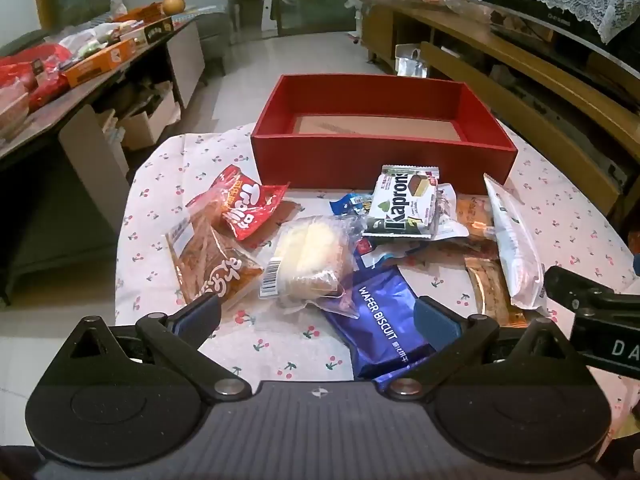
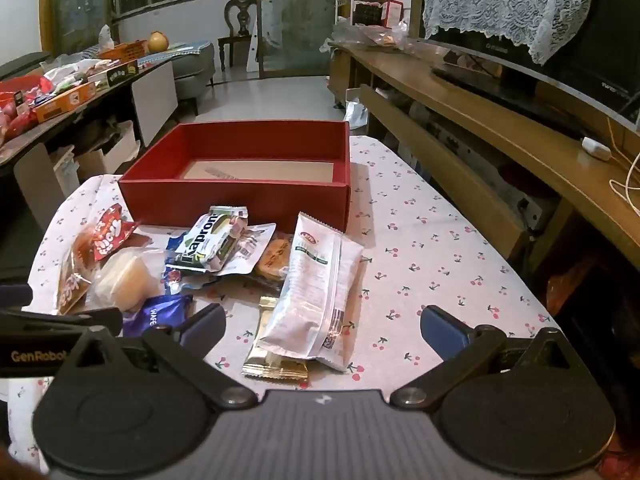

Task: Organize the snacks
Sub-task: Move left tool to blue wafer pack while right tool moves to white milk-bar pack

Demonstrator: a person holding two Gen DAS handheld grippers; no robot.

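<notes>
An empty red box (image 1: 376,156) (image 2: 240,204) stands at the far side of a small table with a cherry-print cloth (image 1: 168,184) (image 2: 424,240). A pile of snack packets lies in front of it: a red bag (image 1: 244,208), a bread bun (image 1: 308,256), a Kapron wafer pack (image 1: 400,204) (image 2: 212,240), a blue wafer biscuit pack (image 1: 380,320), a long white packet (image 1: 516,240) (image 2: 316,288) and a gold bar (image 2: 276,356). My left gripper (image 1: 316,318) is open above the blue pack. My right gripper (image 2: 322,326) is open over the near end of the white packet.
A dark side table (image 1: 80,92) with boxes and red bags stands at the left. A wooden TV cabinet (image 2: 500,128) with a television runs along the right. Tiled floor and a chair (image 2: 240,28) lie beyond the box.
</notes>
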